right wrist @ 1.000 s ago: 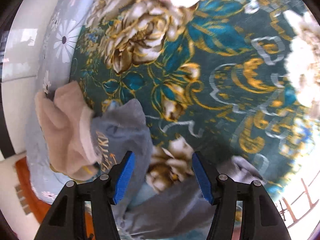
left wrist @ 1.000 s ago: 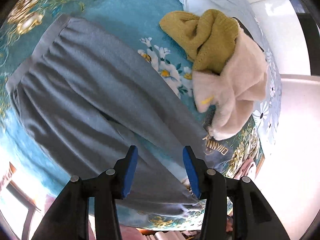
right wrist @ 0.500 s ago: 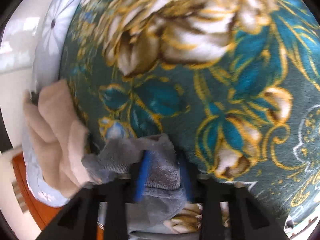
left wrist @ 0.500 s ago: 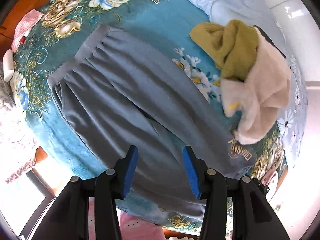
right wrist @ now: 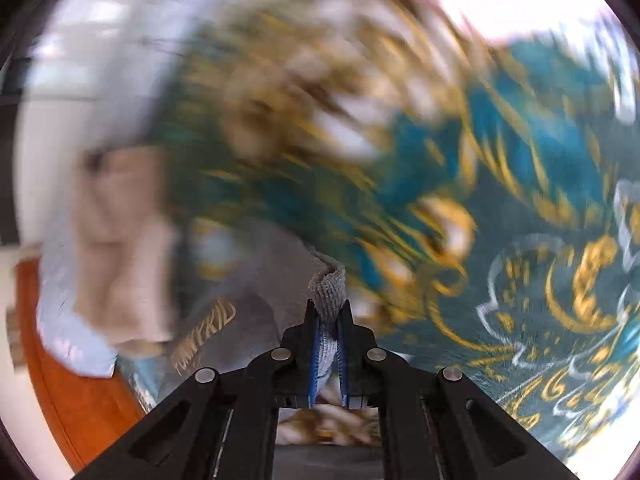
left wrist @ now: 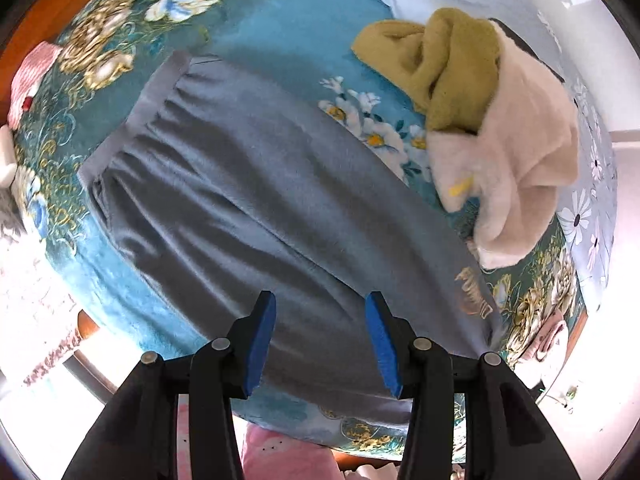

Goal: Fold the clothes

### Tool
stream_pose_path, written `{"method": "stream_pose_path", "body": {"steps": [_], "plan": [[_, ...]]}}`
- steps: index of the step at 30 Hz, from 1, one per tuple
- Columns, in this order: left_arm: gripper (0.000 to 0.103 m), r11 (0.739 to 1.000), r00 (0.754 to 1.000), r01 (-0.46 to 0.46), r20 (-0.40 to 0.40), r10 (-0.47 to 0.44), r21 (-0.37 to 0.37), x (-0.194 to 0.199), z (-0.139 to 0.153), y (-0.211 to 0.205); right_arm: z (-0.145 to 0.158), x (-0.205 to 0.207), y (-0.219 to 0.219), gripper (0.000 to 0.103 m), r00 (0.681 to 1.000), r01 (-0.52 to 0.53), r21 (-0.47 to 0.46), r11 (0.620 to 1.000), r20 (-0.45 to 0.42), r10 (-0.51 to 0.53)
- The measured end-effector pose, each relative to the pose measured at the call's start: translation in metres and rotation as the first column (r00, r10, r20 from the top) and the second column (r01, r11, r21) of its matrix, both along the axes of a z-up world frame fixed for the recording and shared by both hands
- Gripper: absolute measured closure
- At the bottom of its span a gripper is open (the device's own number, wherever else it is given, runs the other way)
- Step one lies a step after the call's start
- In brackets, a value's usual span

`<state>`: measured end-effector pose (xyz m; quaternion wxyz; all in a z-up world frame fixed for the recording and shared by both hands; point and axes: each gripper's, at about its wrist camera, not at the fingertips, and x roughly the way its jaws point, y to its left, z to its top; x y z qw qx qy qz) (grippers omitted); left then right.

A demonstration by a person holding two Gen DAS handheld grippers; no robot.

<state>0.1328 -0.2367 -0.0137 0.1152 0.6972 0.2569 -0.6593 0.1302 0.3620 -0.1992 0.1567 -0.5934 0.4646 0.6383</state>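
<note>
Teal floral bed cover (left wrist: 280, 28) carries grey pants (left wrist: 256, 200) spread flat, with a yellow-green and cream clothes pile (left wrist: 492, 120) beside them. Left hand-held gripper (left wrist: 320, 334) hangs over the pants, jaws apart, gripping nothing; right hand-held gripper (right wrist: 329, 354) is clamped on a grey cuff (right wrist: 329, 292) of the pants, that view blurred

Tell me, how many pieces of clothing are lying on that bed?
3 that I can see: grey trousers spread flat in the middle, and a yellow knit beside them with a cream fleece piled against it. Others may be hidden beneath that pile.
</note>
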Motion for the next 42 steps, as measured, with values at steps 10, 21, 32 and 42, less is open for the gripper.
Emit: {"method": "stream_pose_path", "body": {"steps": [10,21,32,42], "plan": [[0.055,0.965,0.963,-0.261,-0.069,0.26,-0.013,0.05,0.018,-0.098,0.033,0.0,0.0,0.077,1.0,0.024,0.054,0.998,-0.009,-0.023],[0.055,0.842,0.843,-0.539,0.006,0.539,0.023,0.108,-0.052,-0.239,0.11,0.068,-0.034,0.068,0.977,0.195,0.034,0.98,-0.088,-0.192],[0.055,0.858,0.857,-0.508,0.134,0.497,0.068,0.1,-0.168,-0.287,0.19,0.075,-0.123,0.068,0.99,0.127,0.157,0.979,-0.083,-0.115],[0.098,0.851,0.852,-0.52,0.118,0.51,0.077,0.098,-0.192,-0.297,0.203,0.113,-0.122,0.065,0.971,0.236,0.205,0.95,-0.014,-0.238]]}}
